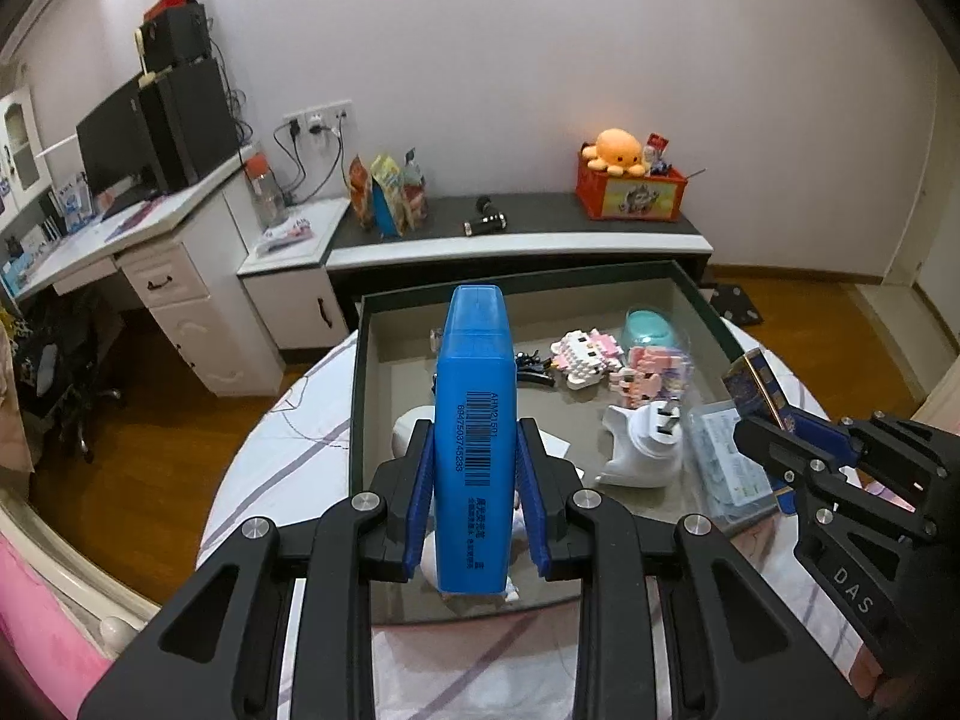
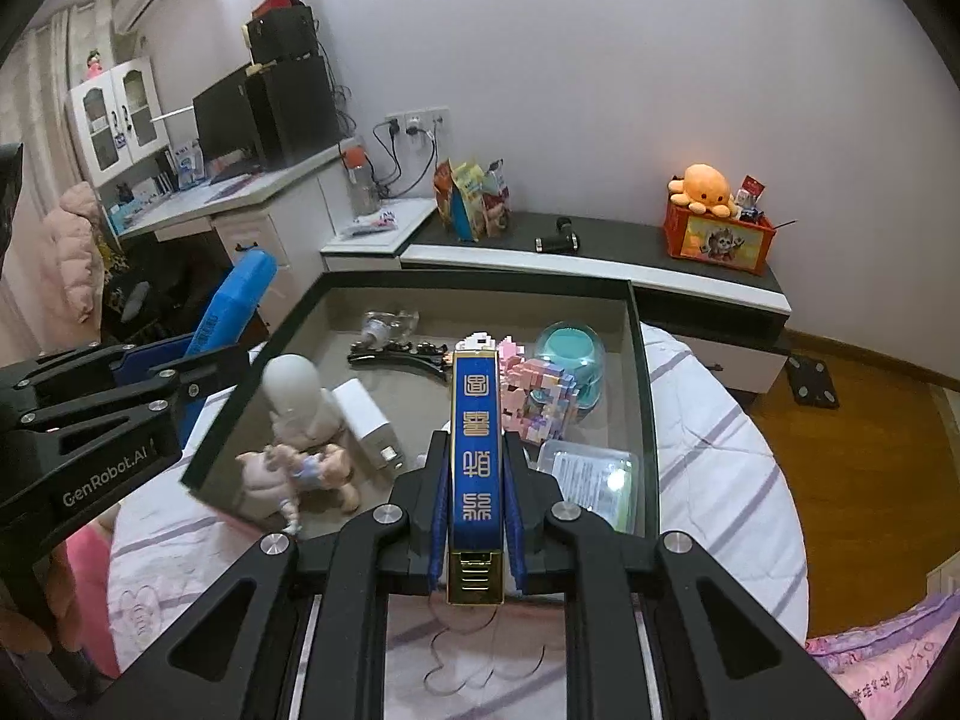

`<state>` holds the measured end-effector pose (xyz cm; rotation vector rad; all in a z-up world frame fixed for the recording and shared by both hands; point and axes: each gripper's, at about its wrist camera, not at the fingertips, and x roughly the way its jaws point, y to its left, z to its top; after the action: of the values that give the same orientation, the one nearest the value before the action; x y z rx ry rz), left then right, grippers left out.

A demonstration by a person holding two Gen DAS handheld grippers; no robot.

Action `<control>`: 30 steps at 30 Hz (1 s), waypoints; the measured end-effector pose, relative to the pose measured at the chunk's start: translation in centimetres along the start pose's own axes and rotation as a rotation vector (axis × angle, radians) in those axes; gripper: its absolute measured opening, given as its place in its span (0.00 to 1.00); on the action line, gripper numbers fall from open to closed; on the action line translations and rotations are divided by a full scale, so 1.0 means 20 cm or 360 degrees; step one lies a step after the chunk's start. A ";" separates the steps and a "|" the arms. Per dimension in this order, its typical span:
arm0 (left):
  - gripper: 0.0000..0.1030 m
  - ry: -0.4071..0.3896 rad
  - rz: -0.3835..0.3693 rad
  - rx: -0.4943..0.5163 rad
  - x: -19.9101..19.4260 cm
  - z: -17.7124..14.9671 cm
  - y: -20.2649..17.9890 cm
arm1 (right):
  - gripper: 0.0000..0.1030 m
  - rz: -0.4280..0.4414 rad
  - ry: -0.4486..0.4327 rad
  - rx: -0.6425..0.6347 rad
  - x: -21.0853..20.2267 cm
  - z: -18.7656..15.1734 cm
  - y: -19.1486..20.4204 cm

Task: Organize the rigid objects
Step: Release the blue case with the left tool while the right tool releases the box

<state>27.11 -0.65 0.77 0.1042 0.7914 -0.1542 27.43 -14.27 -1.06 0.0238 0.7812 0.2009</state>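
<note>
Left gripper (image 1: 474, 468) clamps the blue barcoded box (image 1: 474, 420); right gripper (image 2: 477, 495) clamps the blue-and-gold box (image 2: 476, 468). Lower both over the tray's (image 2: 637, 360) near edge, clear of the figurine (image 2: 294, 420).

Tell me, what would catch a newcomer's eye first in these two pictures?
Probably the bright blue plastic case clamped upright between the left gripper's fingers, filling the middle of the left view. Its twin on the right: a slim blue-and-gold box pinched in the right gripper. Behind both lies a shallow dark-rimmed tray of small toys on the round table, and far back an orange plush octopus sits atop a red box.
</note>
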 end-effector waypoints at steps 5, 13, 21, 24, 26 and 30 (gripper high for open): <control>0.54 -0.0014 0.0046 -0.0027 0.04 0.01 0.00 | 0.18 0.0003 0.0053 0.0027 0.07 0.02 -0.03; 0.98 -0.0050 0.0075 -0.0087 0.04 0.00 0.05 | 0.72 -0.0052 -0.0012 0.0081 0.03 0.03 -0.07; 0.98 -0.0039 0.0081 -0.0106 0.05 0.00 0.06 | 0.72 -0.0101 -0.0040 0.0037 -0.01 0.03 -0.05; 0.98 -0.0047 0.0076 -0.0118 0.03 -0.01 0.07 | 0.72 -0.0111 -0.0060 0.0012 -0.05 0.03 -0.03; 0.98 -0.0064 0.0083 -0.0121 0.00 -0.02 0.07 | 0.72 -0.0113 -0.0076 0.0004 -0.08 0.03 -0.02; 0.98 -0.0101 0.0090 -0.0115 -0.10 -0.04 0.06 | 0.72 -0.0134 -0.0115 -0.0007 -0.16 0.02 0.01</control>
<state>25.45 0.94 1.66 0.0530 0.7292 -0.0748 25.38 -14.73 1.46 -0.0058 0.7085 0.1211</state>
